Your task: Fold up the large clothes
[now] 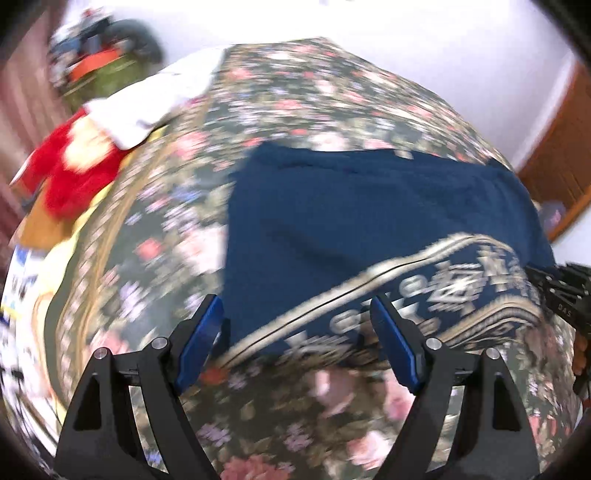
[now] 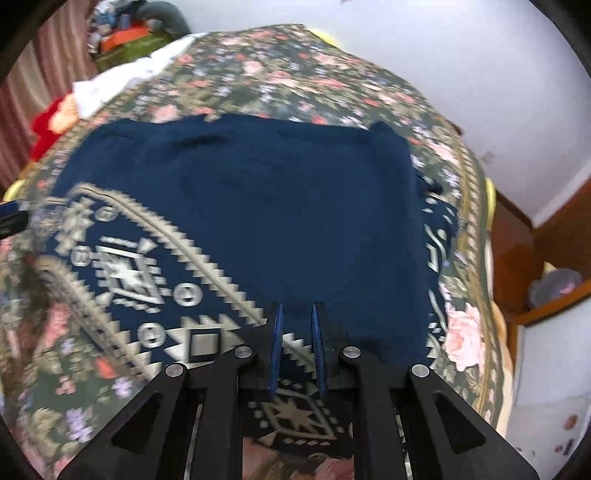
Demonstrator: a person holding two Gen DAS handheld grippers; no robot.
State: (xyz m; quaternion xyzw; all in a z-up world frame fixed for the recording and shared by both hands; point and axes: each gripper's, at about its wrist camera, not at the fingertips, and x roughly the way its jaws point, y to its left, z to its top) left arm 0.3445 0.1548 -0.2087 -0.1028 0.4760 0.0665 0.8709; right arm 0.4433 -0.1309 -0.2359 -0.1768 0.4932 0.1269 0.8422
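Left wrist view: left tool (image 1: 295, 334) w/ fingers wide apart, hovering over near patterned hem of navy garment (image 1: 369, 214), flat on floral bed (image 1: 295, 92). Right tool (image 2: 297, 334) fingers nearly together; grip on fabric can't be told. Bed bare beyond far edge.

Smeared by motion blur throughout the left wrist view: floral bed cover (image 1: 295, 110) and cream pattern band of the navy garment (image 1: 424, 280). Hidden under the right tool (image 2: 297, 332): the garment's (image 2: 277, 206) near hem. Unclear whether cloth sits between those narrowly parted blades. Cut off at the right edge: right tool (image 1: 569, 295). Unidentifiable, blurred clutter (image 2: 129, 33) beyond the bed's far left corner.
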